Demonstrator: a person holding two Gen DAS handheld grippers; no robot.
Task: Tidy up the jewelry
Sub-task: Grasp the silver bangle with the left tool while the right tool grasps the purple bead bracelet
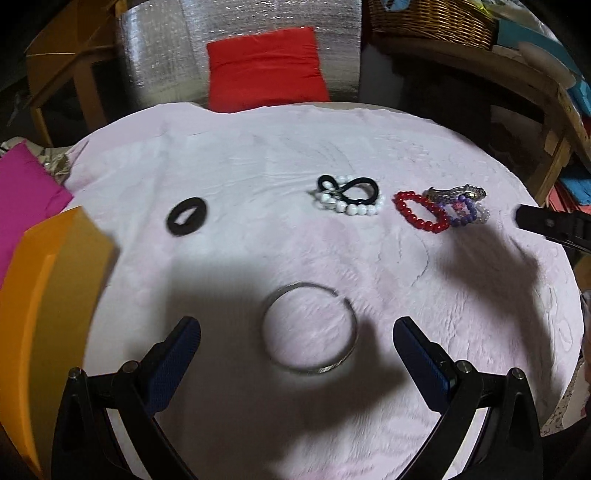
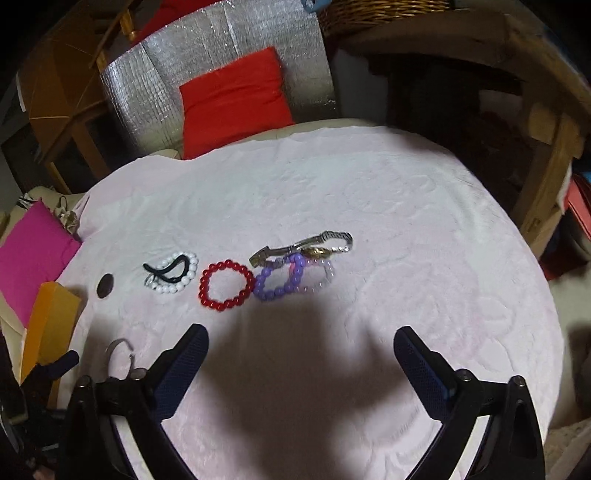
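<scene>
My left gripper hangs open low over the pale pink cloth, its blue pads on either side of a silver bangle without touching it. Farther back lie a flat black ring, a white bead bracelet with a black hair tie across it, a red bead bracelet, a purple bead bracelet and a metal watch. My right gripper is open and empty over bare cloth, just short of the red bracelet, purple bracelet and watch.
An orange box stands at the table's left edge beside a magenta cloth. Behind the table are a red cushion, a silver foil panel, a wicker basket and wooden furniture.
</scene>
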